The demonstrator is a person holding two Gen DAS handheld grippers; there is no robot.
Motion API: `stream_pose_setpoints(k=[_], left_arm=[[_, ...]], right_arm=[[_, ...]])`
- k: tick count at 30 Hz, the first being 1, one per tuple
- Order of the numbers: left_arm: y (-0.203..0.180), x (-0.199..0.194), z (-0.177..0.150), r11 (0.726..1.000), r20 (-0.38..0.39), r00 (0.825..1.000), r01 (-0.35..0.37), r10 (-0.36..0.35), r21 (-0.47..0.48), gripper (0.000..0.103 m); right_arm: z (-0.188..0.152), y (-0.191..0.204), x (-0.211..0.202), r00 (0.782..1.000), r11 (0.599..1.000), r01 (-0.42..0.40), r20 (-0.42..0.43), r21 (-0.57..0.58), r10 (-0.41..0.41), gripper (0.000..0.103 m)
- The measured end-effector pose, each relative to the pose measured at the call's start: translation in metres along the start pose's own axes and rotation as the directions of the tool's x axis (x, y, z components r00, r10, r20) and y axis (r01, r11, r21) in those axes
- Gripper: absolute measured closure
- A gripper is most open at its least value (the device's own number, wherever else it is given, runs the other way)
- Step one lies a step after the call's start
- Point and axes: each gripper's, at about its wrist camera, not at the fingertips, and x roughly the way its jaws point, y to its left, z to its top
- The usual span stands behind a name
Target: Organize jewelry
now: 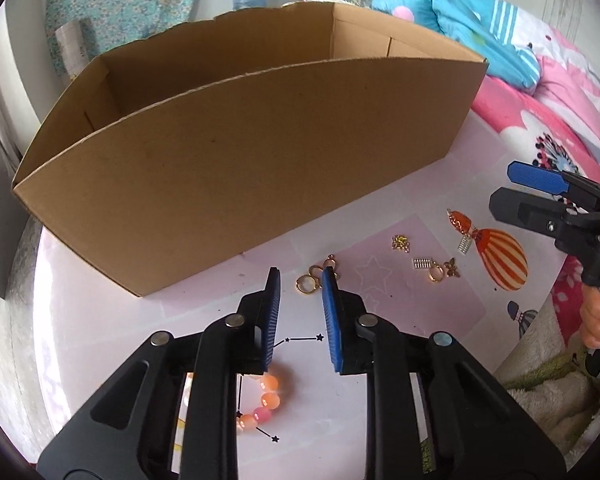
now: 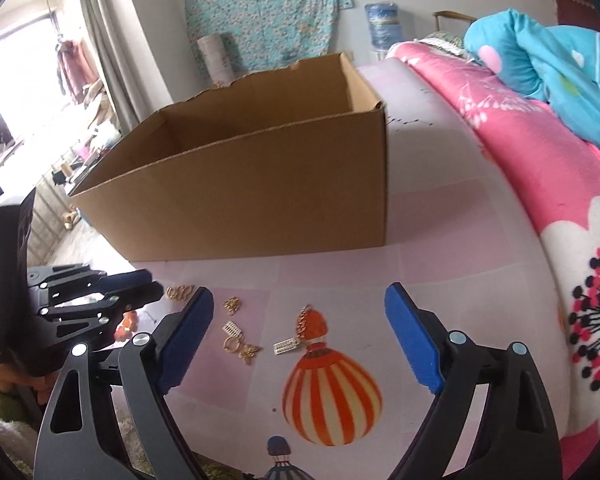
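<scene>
Several small gold rings [image 1: 309, 280], light, stiff and slippery, are seen at twelve o'clock of the narrowed, empty left gripper [image 1: 298, 286]; hoops are best pinched edgewise. The right gripper [image 2: 300, 308] is held wide.

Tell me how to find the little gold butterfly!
Start at the big cardboard box on the pink mat, then come toward the picture of the orange striped balloon. Just left of the balloon's top lies a gold ring, and the butterfly sits right beside it. It is the only piece with spread wings; its neighbours are rings, chains and tiny ladder-like bars.
</scene>
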Motion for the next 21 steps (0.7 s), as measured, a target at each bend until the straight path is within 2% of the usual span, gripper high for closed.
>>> stream_pose_setpoints(k=[4, 15, 21], left_arm=[[0.002, 0.005, 0.004, 1.0, -0.017, 0.999, 0.028, -0.028, -0.011, 0.083], [-0.007, 0.017, 0.002, 0.997, -0.058, 0.998, 0.001, 0.003, 0.08, 0.084], [-0.011, 0.021, 0.006, 0.995, -0.059, 0.998, 0.018, -0.012, 0.094, 0.092]], right_arm=[[-0.002, 0.003, 0.005, 1.0, 1.0, -0.028, -0.013, 0.004, 0.028, 0.018], [-0.006, 0.019, 0.008, 0.996, 0.997, -0.076, -0.039, -0.024, 0.075, 0.024], [-0.008, 0.024, 0.01, 0.994, 0.995, -0.097, -0.044, -0.028, 0.096, 0.025]])
